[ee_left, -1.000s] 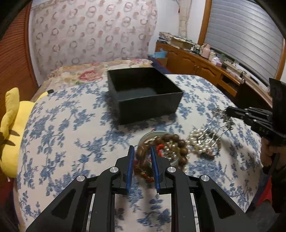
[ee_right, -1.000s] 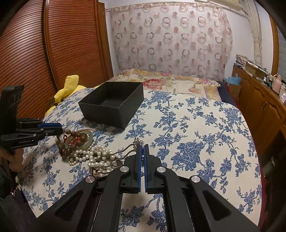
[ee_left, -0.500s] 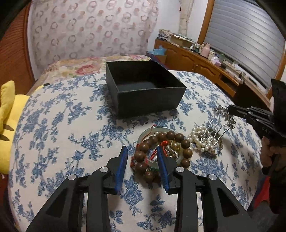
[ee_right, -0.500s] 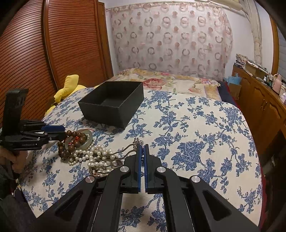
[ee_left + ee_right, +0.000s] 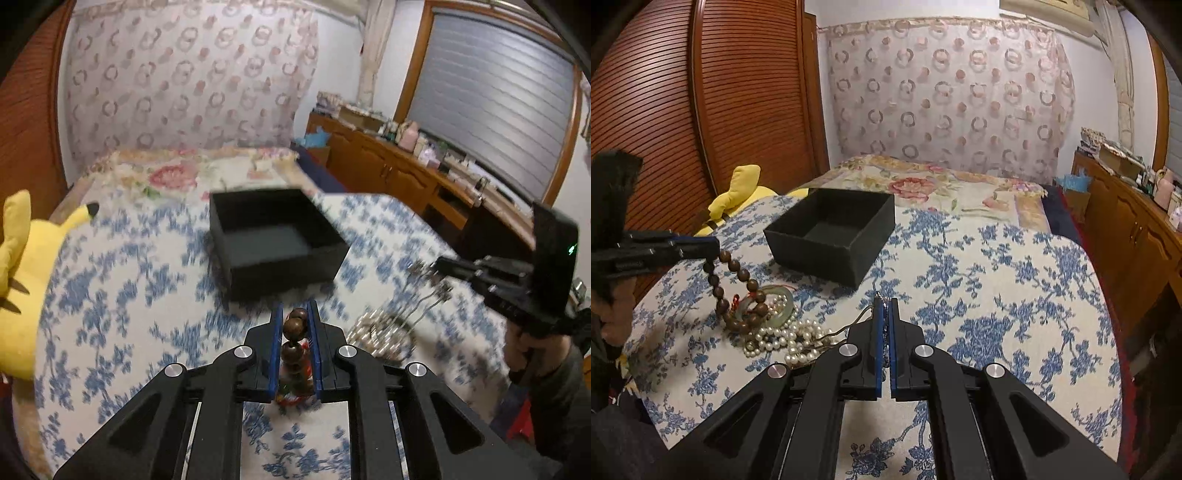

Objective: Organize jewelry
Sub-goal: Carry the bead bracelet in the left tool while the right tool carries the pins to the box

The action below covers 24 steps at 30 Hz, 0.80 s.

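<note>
My left gripper (image 5: pixel 295 314) has its blue pads on a brown wooden bead bracelet (image 5: pixel 294 326), and its jaws are closing on the beads. In the right wrist view the bracelet (image 5: pixel 738 273) hangs from that gripper (image 5: pixel 713 245), its lower end still on a pale green jade ring (image 5: pixel 783 302). A pearl necklace (image 5: pixel 783 338) lies beside the ring. My right gripper (image 5: pixel 885 306) is shut on a thin metal chain (image 5: pixel 884 325) that trails to the pearls. An open black box (image 5: pixel 816 258) stands behind the jewelry, its inside bare.
A blue-flowered cloth (image 5: pixel 997 295) covers the round table. A yellow plush toy (image 5: pixel 22 266) leans at the left edge. A bed with a floral cover (image 5: pixel 942 184) is behind, and a wooden cabinet (image 5: pixel 1126 221) runs along the right.
The left gripper widened around the bead bracelet, then closed on it and rose, so the bracelet now hangs from it. The right gripper has stayed put.
</note>
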Motion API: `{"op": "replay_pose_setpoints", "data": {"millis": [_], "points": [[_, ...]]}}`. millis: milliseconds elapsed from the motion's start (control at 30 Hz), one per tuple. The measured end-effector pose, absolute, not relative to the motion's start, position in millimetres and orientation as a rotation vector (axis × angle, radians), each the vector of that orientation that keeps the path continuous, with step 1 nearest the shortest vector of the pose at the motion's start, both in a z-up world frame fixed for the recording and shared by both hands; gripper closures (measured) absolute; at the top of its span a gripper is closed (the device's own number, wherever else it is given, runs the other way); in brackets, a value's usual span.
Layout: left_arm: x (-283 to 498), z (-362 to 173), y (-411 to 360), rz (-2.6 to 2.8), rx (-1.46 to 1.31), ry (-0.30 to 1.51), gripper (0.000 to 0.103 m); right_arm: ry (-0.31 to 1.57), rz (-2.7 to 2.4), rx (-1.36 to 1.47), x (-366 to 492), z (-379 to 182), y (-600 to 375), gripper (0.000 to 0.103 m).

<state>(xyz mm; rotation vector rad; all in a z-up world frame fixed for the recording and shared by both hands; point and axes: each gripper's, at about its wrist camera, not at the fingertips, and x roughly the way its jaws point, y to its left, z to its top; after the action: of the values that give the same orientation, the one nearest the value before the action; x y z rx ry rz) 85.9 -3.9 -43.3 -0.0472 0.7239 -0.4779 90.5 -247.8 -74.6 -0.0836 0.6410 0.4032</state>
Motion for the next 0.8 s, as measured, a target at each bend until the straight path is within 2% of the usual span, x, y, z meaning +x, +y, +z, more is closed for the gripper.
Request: {"op": "replay_pose_setpoints", "data": {"millis": [267, 800], "points": [[91.8, -7.8, -9.9, -0.469, -0.023, 0.651, 0.091, 0.594, 0.412, -0.118, 94.7, -55.6, -237.3, 0.1], [127.8, 27.5, -2.1, -0.389, -0.01, 0.58, 0.091, 0.489, 0.425, -0.131, 144.8, -7.4, -199.7, 0.1]]}}
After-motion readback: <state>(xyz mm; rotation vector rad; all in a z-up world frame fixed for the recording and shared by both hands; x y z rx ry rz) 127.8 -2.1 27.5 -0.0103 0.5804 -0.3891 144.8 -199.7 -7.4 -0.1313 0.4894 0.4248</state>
